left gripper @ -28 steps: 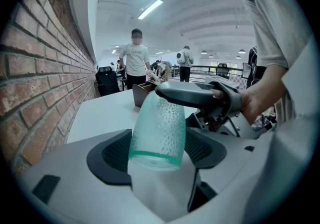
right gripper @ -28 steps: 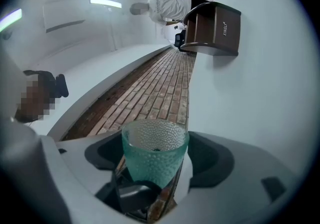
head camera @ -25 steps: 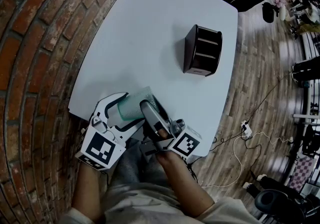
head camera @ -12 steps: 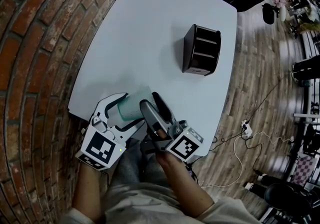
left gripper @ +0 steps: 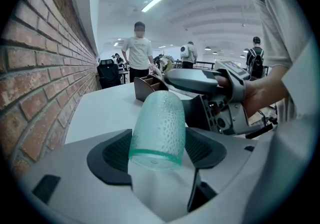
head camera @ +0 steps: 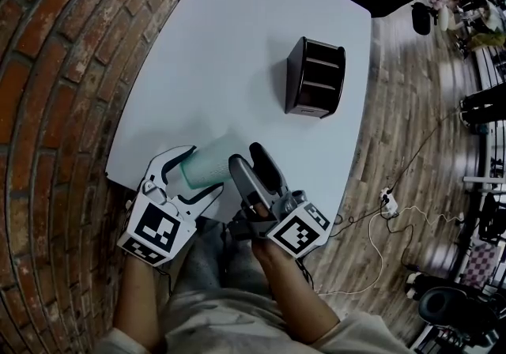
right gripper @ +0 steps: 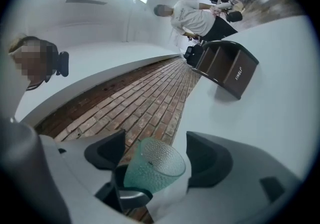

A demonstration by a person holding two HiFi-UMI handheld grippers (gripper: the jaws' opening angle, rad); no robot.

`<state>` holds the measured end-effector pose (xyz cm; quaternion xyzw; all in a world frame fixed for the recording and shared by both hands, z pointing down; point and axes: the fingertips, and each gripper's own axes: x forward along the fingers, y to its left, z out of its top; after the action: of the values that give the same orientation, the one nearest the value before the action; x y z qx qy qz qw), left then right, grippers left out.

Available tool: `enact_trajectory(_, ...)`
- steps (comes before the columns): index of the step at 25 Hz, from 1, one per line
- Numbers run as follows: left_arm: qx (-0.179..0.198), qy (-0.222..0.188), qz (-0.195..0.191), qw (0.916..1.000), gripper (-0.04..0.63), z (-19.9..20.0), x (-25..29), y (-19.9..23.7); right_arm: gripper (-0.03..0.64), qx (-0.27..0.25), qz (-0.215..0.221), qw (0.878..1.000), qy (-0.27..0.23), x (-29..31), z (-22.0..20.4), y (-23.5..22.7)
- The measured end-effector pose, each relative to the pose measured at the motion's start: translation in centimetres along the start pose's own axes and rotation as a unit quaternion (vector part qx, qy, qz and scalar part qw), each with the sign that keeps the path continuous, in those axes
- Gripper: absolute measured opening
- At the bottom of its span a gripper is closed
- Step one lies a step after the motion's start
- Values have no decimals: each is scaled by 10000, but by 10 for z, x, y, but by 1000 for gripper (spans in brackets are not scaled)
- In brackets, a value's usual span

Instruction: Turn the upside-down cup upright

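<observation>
**Cup lifted at the lower centre of the head view, lying on its side**

Your left gripper [head camera: 196, 176] pinches the pale teal, dimpled, translucent cup [head camera: 210, 167] between both pads, over the near edge of the white rounded table [head camera: 237, 36]. The cup lies roughly level and rests on nothing. Your right gripper [head camera: 248, 160], just to the right of it, has its jaws spread. The cup shows between them, but contact cannot be confirmed. A dark brown compartment box [head camera: 315, 80] stands towards the upper right, well apart.

Cup [head camera: 209, 167] teal, dimpled; table [head camera: 221, 52] white; rack [head camera: 315, 78] dark brown.
</observation>
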<state>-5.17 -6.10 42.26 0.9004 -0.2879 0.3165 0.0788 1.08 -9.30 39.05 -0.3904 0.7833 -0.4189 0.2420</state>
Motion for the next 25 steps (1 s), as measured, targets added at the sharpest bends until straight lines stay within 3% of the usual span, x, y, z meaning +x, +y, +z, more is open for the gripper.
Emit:
enact_trajectory(3,-17,90,-14,10000,330,-2,4,0,375,-515,-35,9986,83,-3,5,8)
enact_trajectory(7,-37,172,-64,9998,330,-3,9,-2,173,-1296,-178,9913,146,-7,18,20)
enact_trajectory(12,-27,247,-111,9996,330,-3,14,-4,15,-1852,-133,9825,174,-7,27,34)
enact_trajectory(25,38,472,-125,9988,330,0,19,-3,7,-2826,-358,9505,1240,-2,-1,31)
